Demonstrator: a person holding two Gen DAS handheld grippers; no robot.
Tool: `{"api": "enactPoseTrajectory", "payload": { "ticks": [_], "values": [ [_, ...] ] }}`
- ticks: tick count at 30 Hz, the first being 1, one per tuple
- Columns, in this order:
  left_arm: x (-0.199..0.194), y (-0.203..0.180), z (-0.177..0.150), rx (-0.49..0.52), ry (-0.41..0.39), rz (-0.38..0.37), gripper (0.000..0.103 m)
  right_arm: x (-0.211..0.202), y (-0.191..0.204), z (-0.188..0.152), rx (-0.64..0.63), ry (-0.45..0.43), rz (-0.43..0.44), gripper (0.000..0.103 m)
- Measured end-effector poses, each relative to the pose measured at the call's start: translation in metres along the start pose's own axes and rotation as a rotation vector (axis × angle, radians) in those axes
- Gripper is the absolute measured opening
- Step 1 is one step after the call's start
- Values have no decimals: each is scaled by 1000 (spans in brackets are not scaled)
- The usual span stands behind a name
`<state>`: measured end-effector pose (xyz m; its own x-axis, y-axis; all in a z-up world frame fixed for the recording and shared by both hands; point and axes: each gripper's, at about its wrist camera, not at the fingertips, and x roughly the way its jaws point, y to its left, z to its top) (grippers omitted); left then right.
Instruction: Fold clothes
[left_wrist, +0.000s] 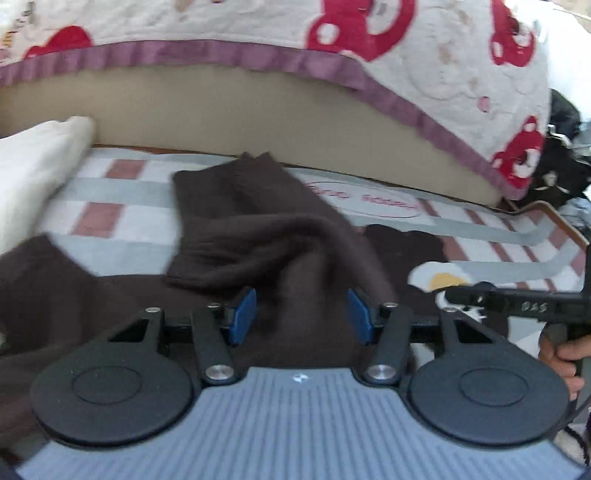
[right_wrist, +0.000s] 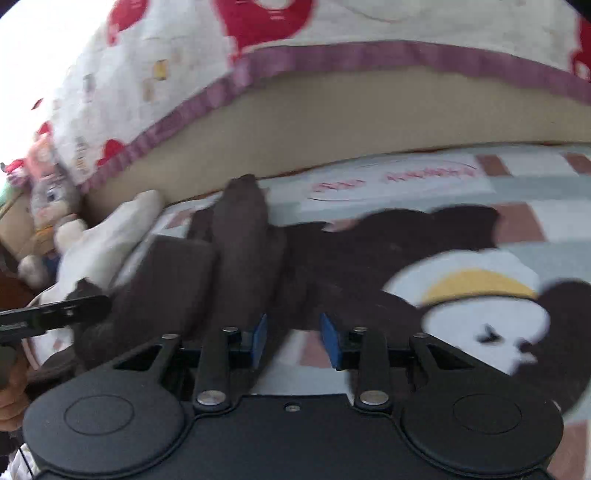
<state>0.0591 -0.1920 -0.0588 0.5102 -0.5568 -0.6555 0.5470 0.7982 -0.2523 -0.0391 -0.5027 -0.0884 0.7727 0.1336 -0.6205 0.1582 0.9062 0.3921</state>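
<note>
A dark brown knitted garment (left_wrist: 258, 229) lies rumpled on the checked bedsheet (left_wrist: 122, 199), one sleeve folded across its body. My left gripper (left_wrist: 301, 314) hovers open just above the garment's near part, its blue pads apart with nothing between them. In the right wrist view the same brown garment (right_wrist: 240, 236) runs from the middle to the left, and my right gripper (right_wrist: 293, 341) is open over the sheet beside the garment's edge. The tip of the right gripper (left_wrist: 465, 293) shows at the right of the left wrist view, and the left gripper's tip (right_wrist: 85, 304) at the left of the right wrist view.
A white blanket with red bears and a purple hem (left_wrist: 424, 55) drapes over a beige headboard (left_wrist: 240, 110) behind. A cream pillow (left_wrist: 40, 162) lies at the left. Plush toys (right_wrist: 48, 206) sit at the far left. A cartoon print (right_wrist: 476, 306) covers the sheet at right.
</note>
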Motion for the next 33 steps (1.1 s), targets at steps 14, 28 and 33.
{"api": "enactPoseTrajectory", "payload": {
  "ticks": [14, 28, 33],
  "values": [
    [-13, 68, -23, -89, 66, 144, 54, 38, 16, -13, 55, 125, 29, 54],
    [-44, 110, -33, -131, 34, 231, 20, 31, -5, -16, 113, 109, -14, 54],
    [-51, 131, -37, -217, 32, 252, 20, 31, 1, -15, 78, 91, 29, 54]
  ]
}}
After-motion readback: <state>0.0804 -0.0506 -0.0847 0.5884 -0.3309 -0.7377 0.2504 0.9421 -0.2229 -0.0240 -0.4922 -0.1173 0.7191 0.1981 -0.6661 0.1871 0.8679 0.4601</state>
